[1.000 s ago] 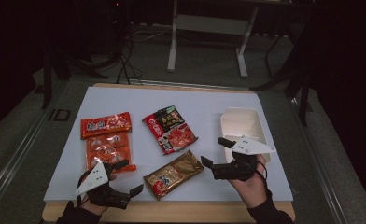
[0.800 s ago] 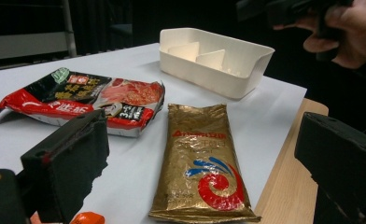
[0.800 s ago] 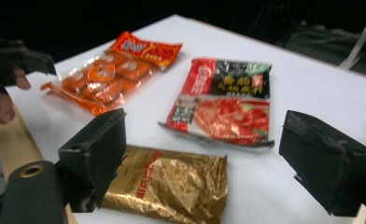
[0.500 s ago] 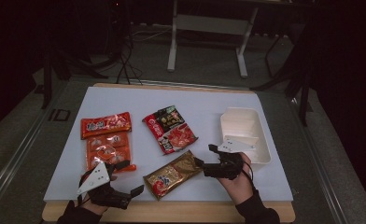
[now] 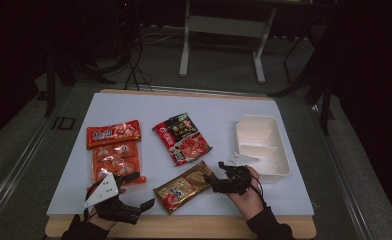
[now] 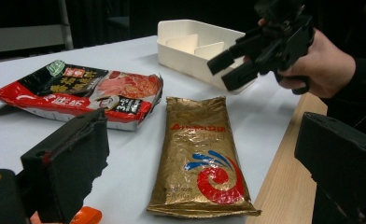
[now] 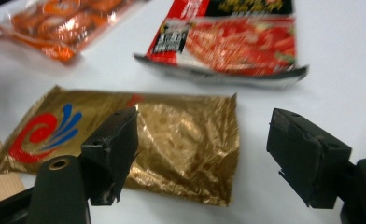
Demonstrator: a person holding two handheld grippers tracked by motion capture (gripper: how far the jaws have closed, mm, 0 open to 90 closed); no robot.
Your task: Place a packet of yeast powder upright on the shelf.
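Note:
A gold packet [image 5: 184,186] [image 6: 200,154] [image 7: 172,140] lies flat near the table's front edge. My right gripper [image 5: 211,181] [image 7: 204,140] [image 6: 221,73] hovers low over the packet's right end. It is open, and its jaws have just been closing a little. They straddle the packet's end without pressing on it. My left gripper [image 5: 141,191] [image 6: 209,158] rests open at the front left with nothing between its jaws. A red and black packet [image 5: 181,137] [image 6: 78,91] [image 7: 232,39] lies behind the gold one.
Two orange packets [image 5: 113,134] [image 5: 115,162] lie at the left, just beyond my left gripper. A white divided tray [image 5: 279,150] [image 6: 172,32] stands at the right, close behind my right hand. The wooden table edge [image 5: 184,226] runs along the front.
My right gripper has come down and to the left, from in front of the tray to the gold packet's right end. The left gripper and the packets have stayed put.

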